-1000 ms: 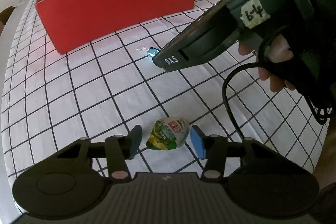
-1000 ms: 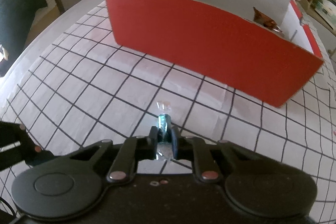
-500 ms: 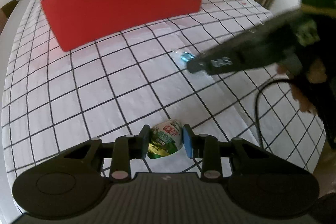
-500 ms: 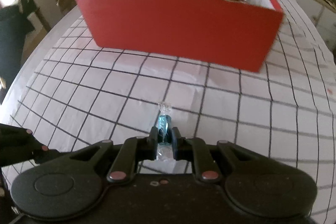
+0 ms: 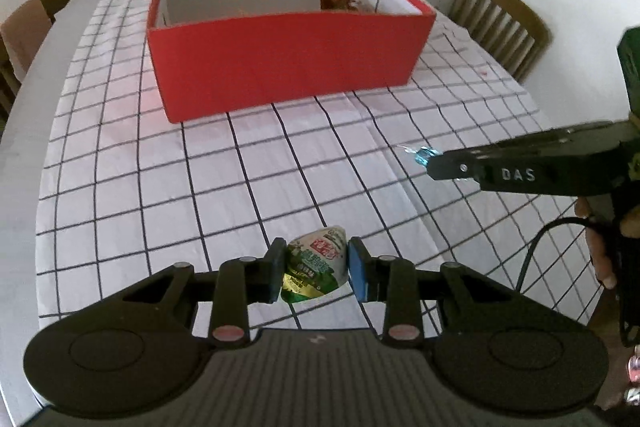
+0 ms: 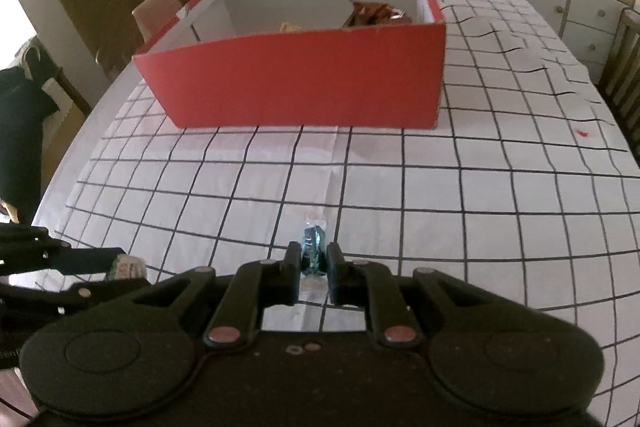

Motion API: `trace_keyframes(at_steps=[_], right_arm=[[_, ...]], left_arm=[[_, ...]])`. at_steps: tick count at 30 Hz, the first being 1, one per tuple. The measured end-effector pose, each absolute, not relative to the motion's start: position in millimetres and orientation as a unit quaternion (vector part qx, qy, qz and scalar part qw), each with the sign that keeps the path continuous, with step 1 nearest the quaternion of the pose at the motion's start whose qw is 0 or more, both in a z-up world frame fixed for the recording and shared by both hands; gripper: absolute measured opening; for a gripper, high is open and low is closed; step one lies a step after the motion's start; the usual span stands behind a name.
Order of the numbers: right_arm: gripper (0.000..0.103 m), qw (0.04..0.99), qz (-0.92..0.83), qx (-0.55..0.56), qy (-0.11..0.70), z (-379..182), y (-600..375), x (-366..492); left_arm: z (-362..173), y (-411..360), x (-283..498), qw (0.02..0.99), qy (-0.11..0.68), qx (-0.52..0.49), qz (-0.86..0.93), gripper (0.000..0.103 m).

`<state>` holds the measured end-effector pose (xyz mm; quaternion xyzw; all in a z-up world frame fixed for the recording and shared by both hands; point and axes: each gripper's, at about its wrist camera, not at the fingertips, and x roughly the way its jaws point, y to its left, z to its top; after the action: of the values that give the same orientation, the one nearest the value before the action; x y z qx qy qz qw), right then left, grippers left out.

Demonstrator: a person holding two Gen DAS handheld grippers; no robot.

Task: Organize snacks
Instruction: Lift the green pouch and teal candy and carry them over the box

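1. Left gripper (image 5: 314, 269): pinching a green-and-white snack packet (image 5: 316, 263), well short of the red box (image 5: 288, 67).
2. Right gripper (image 6: 314, 265): clamped on a blue wrapped candy (image 6: 313, 255), also short of the box.

left hand-held gripper (image 5: 313, 269) clamped, right hand-held gripper (image 6: 313, 261) clamped

Both grippers are black; the left gripper (image 5: 314, 274) has blue pads, the right gripper (image 5: 429, 163) bears white "DAS" lettering and a trailing black cable.
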<state>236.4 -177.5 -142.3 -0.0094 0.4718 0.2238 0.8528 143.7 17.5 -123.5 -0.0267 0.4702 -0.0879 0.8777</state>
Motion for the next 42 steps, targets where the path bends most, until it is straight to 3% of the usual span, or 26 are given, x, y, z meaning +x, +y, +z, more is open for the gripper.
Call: trace_keyframes(at_steps=[24,42], right_arm=[[0.012,0.901,0.239,-0.001,0.363,-40.0,-177.4,257.2],[0.012,0.907,0.242,-0.030,0.343,-25.3,-150.8,316.5]], left_arm=[[-27.8,38.8,186.1,0.931,0.359,-0.037,-0.050,0.032],[-13.8,44.8,259.6,0.933,0.358,-0.017,-0.005,0.032]])
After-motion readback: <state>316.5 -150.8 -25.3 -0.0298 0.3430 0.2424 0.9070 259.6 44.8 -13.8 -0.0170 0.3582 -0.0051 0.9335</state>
